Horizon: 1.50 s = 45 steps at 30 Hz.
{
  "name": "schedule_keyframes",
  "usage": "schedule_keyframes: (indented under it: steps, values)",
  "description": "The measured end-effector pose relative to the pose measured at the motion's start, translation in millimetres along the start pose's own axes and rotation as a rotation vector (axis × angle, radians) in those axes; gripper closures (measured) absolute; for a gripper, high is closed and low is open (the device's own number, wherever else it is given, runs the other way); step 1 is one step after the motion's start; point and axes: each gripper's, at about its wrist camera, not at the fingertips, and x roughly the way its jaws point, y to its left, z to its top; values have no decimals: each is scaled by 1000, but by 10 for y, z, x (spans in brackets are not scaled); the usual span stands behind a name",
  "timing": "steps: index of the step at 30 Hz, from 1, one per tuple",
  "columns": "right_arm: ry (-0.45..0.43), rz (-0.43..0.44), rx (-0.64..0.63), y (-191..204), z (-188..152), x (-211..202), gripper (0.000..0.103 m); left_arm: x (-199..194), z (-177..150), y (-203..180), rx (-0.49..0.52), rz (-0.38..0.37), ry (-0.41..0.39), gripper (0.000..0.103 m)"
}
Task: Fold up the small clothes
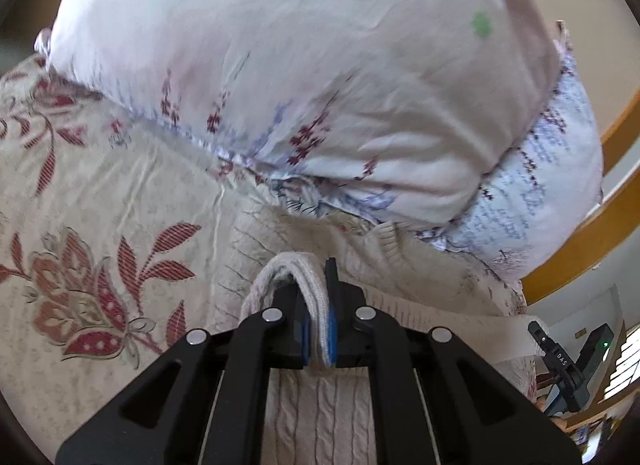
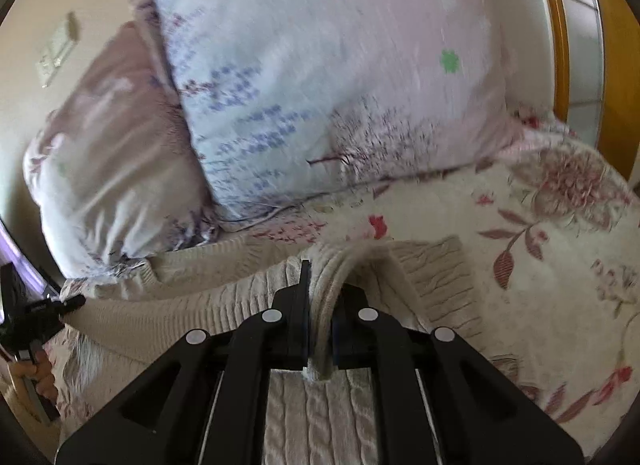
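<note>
A cream cable-knit sweater (image 1: pixel 320 413) lies on a floral bedspread (image 1: pixel 100 193) in front of the pillows. My left gripper (image 1: pixel 318 305) is shut on a ribbed edge of the sweater and holds a fold of it up. My right gripper (image 2: pixel 320 305) is shut on another ribbed edge of the same sweater (image 2: pixel 224 305), also lifted in a fold. The right gripper shows at the lower right of the left wrist view (image 1: pixel 556 357). The left gripper shows at the left edge of the right wrist view (image 2: pixel 44 313).
Two big floral pillows (image 1: pixel 300 65) are stacked just beyond the sweater, also in the right wrist view (image 2: pixel 320 85). A wooden bed frame (image 1: pixel 592 225) curves along the right. The bedspread (image 2: pixel 552 265) extends to the right of the sweater.
</note>
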Motion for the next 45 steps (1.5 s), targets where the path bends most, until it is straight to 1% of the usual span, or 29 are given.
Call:
schedule_keyframes:
  steps: [6, 8, 9, 10, 11, 12, 13, 14, 15, 16, 17, 18, 21, 23, 25, 27, 30, 34, 36, 38, 39, 40, 41, 42, 43, 45]
  values:
    - [33, -26, 61, -28, 149, 281, 95, 183, 54, 1, -22, -14, 22, 97]
    - [63, -19, 115, -88, 207, 408, 90, 223, 82, 16, -41, -28, 25, 96]
    - [82, -7, 142, -120, 229, 458, 80, 242, 94, 32, -57, -31, 28, 96]
    - [99, 10, 173, -153, 242, 504, 64, 254, 111, 35, -65, -33, 32, 94]
    - [99, 10, 186, -165, 250, 510, 56, 263, 123, 37, -70, -36, 35, 90]
    - [92, 6, 192, -170, 254, 502, 46, 262, 131, 34, -70, -38, 33, 87]
    - [81, 5, 190, -171, 249, 475, 43, 239, 140, 27, -65, -40, 22, 80]
    - [75, 9, 183, -169, 246, 442, 43, 218, 155, 19, -62, -42, 10, 71]
    - [69, 13, 179, -168, 246, 410, 43, 191, 171, 15, -60, -42, -3, 65]
    - [62, 15, 175, -171, 246, 369, 43, 132, 194, 15, -58, -41, -30, 56]
    - [50, 13, 170, -173, 245, 302, 44, 67, 216, 16, -56, -30, -54, 51]
    - [41, 13, 164, -181, 239, 244, 44, 5, 231, 18, -54, -25, -67, 51]
    - [20, -7, 117, -201, 207, 62, 45, -138, 201, 13, -26, -21, -58, 51]
    - [15, -32, 77, -247, 158, -60, 50, -226, 131, 7, 14, 6, -44, 51]
    - [32, -43, 49, -307, 89, -133, 60, -300, 29, 12, 54, 17, -18, 51]
    - [65, -43, 37, -373, 13, -151, 64, -348, -86, 23, 89, 30, 6, 52]
    - [109, -54, 24, -446, -94, -117, 65, -370, -231, 49, 128, 50, 41, 55]
    - [151, -97, -11, -483, -223, -64, 65, -347, -363, 128, 150, 84, 79, 57]
    - [182, -118, -28, -496, -271, -8, 65, -299, -408, 144, 150, 96, 100, 59]
    - [205, -124, -40, -508, -314, 24, 67, -270, -438, 151, 153, 107, 110, 63]
    - [205, -128, -50, -508, -328, 22, 73, -270, -451, 155, 159, 114, 108, 65]
    - [199, -131, -59, -505, -339, 4, 88, -274, -460, 159, 163, 120, 106, 70]
    - [192, -123, -66, -497, -346, -25, 90, -278, -465, 164, 166, 121, 106, 76]
    - [195, -112, -69, -492, -349, -44, 91, -279, -464, 167, 165, 120, 106, 79]
    - [190, -106, -67, -493, -349, -69, 92, -289, -461, 182, 160, 114, 106, 84]
    - [175, -109, -76, -470, -360, -134, 92, -306, -459, 200, 154, 102, 108, 87]
